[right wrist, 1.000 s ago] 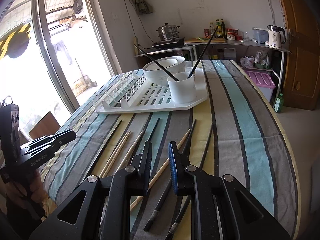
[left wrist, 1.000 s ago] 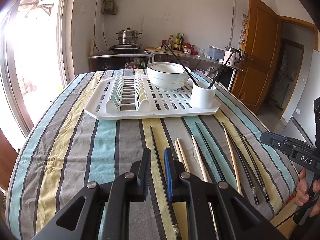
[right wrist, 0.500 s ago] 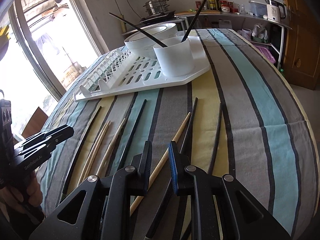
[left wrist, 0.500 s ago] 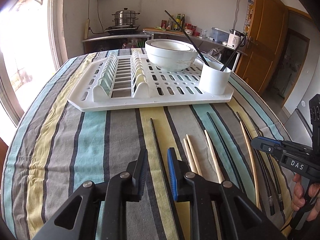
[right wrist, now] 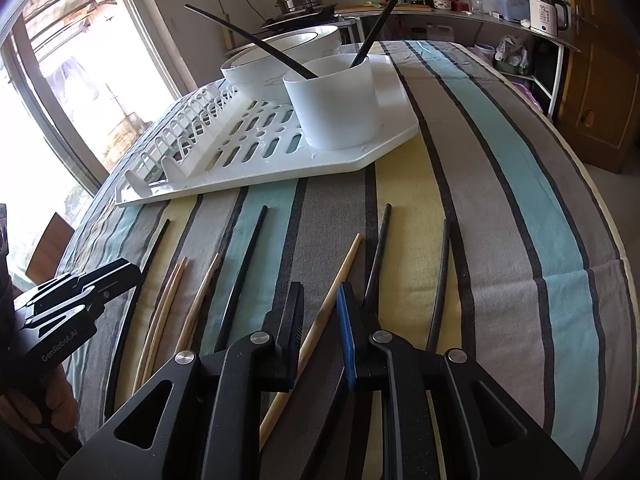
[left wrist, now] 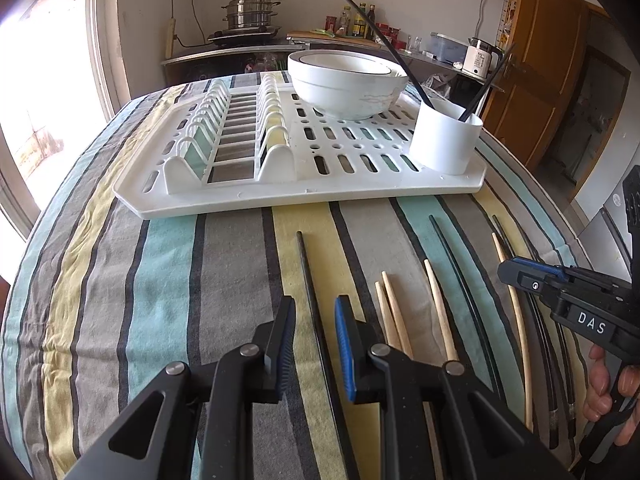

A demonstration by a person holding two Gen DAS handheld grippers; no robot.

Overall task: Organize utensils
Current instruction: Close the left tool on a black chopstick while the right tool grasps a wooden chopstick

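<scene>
Several black and wooden chopsticks lie side by side on the striped tablecloth in front of a white dish rack [left wrist: 240, 196]. On the rack's right corner a white cup [left wrist: 444, 140] [right wrist: 336, 108] holds two black chopsticks. My left gripper [left wrist: 316, 314] is open low over the cloth, with a black chopstick [left wrist: 308, 264] lying between its jaws, untouched by the pads. My right gripper [right wrist: 320, 304] is open too, and a wooden chopstick [right wrist: 344, 268] runs slantwise through its gap. Each gripper shows at the edge of the other's view: the right gripper [left wrist: 506, 274], the left gripper [right wrist: 134, 276].
Stacked white bowls [left wrist: 348, 84] sit on the rack behind the cup. A wooden pair [left wrist: 390, 312] and more black sticks [right wrist: 378, 252] lie beside the grippers. The table's edge falls away at the right [right wrist: 600, 208]. A hand [left wrist: 604, 384] holds the right gripper's handle.
Both grippers moved forward and down toward the chopsticks on the cloth. The left jaws widened slightly. The rack and cup look closer.
</scene>
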